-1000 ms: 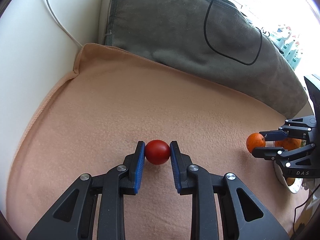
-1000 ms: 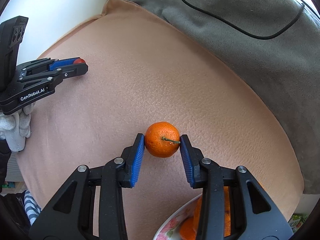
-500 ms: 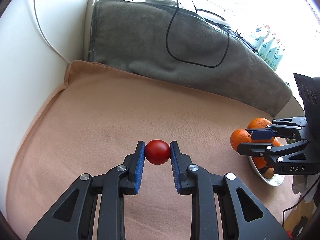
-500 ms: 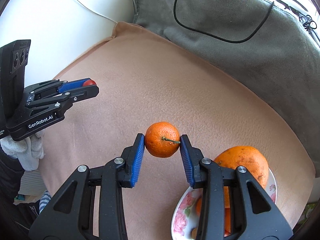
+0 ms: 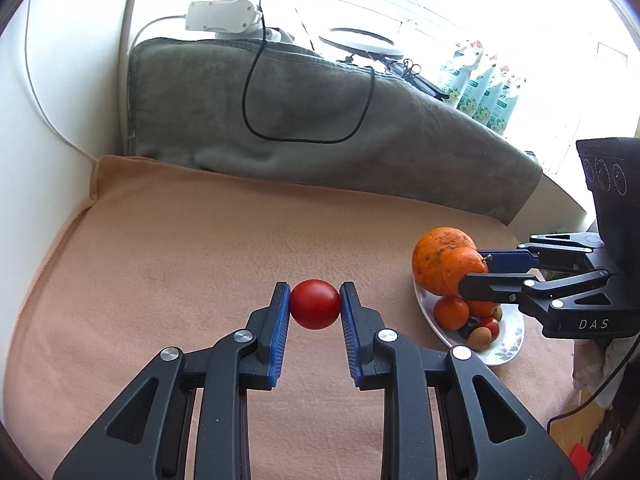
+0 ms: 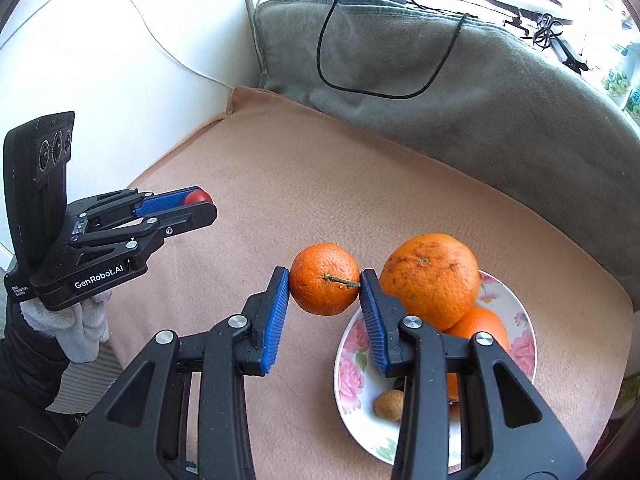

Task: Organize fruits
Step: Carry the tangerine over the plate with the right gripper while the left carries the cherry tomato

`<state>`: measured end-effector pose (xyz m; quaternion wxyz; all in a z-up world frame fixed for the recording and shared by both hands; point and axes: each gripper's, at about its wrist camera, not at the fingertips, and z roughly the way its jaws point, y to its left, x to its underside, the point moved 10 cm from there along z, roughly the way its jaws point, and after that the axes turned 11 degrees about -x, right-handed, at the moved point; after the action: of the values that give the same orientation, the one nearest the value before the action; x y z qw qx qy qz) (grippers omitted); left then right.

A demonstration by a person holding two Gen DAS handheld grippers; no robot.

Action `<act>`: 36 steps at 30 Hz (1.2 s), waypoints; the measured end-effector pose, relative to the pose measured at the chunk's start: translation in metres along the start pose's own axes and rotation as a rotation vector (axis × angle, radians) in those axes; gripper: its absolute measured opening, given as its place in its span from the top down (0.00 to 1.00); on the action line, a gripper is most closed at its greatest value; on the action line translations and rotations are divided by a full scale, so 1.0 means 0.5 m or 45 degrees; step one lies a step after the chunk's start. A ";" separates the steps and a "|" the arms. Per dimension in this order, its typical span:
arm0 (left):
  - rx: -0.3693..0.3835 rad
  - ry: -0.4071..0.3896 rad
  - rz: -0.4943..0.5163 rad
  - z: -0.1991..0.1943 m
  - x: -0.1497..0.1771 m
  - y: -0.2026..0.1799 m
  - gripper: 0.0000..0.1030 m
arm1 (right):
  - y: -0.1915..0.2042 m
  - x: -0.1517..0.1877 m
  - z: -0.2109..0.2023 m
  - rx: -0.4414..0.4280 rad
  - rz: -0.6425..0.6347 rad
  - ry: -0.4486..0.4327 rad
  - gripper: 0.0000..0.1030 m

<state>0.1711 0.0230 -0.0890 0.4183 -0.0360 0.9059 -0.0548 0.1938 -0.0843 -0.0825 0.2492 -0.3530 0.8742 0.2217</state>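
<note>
Left gripper (image 5: 315, 307): its blue-padded fingers are clamped on a small red tomato (image 5: 315, 309), carried above the peach blanket (image 5: 200, 260), over the middle of its near part.
Left gripper seen from the right wrist: it sits at the picture's left, over the blanket's left edge; a hand in a white glove (image 6: 76, 320) holds it.
Peach blanket: it covers the surface that carries everything; a grey blanket (image 5: 320, 120) lies bunched along its far edge, with a black cable (image 5: 304, 140) looped on top.
Right gripper (image 6: 324, 282): its fingers are clamped on a small mandarin (image 6: 324, 278), stem turned toward the right finger, held in the air just left of the plate (image 6: 352, 368).
Plate: white with pink flowers, near the blanket's right edge.
On the plate: a large orange (image 6: 430, 280) on top of the pile, smaller orange fruits under it, and a small brown fruit (image 6: 389, 403) at the near rim.
Far right, beyond the blanket: a row of green and white packs (image 5: 480, 88) by the window.
</note>
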 end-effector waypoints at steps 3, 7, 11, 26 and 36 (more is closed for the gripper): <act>0.030 -0.012 0.013 -0.010 -0.002 -0.024 0.77 | -0.011 0.003 -0.026 0.002 0.023 -0.035 0.63; 0.062 -0.022 0.033 -0.021 -0.001 -0.057 0.77 | -0.027 0.011 -0.059 0.012 0.060 -0.084 0.63; 0.091 -0.027 0.054 -0.029 0.001 -0.090 0.77 | -0.050 0.027 -0.100 0.028 0.116 -0.137 0.63; 0.201 -0.014 0.150 -0.031 0.021 -0.238 0.77 | -0.184 0.127 -0.187 0.113 0.314 -0.206 0.63; 0.251 0.044 0.221 -0.008 0.055 -0.329 0.77 | -0.246 0.171 -0.189 0.123 0.378 -0.197 0.63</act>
<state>0.1532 -0.1429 -0.0860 0.4074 0.0848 0.9029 -0.1078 0.2035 -0.2612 -0.0858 0.2969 -0.1896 0.9045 0.2403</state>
